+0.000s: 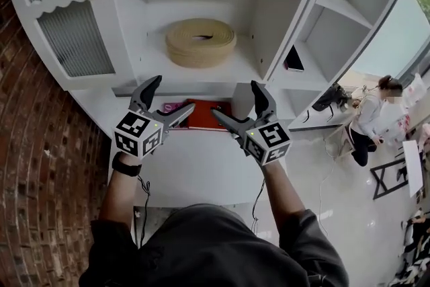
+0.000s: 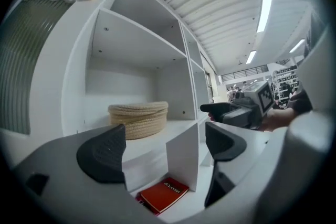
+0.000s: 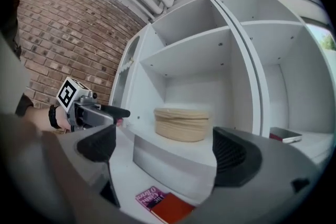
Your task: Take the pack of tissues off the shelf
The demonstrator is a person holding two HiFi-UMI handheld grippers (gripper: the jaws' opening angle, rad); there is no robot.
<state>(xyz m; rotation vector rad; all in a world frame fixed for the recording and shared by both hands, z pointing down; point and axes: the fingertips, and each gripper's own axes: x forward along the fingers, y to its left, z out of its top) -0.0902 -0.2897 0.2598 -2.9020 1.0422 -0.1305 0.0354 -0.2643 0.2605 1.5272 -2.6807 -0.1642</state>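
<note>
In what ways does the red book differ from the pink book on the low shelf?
The red book has a plain red cover with little print; the pink book shows large pale lettering. The red book lies partly over the pink book. Both lie flat on the same low shelf.

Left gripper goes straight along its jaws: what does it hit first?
Most likely the white upright divider below the woven basket; it sits centred between the open jaws of the left gripper. The red book lies lower, under that line. Depth is unclear.
</note>
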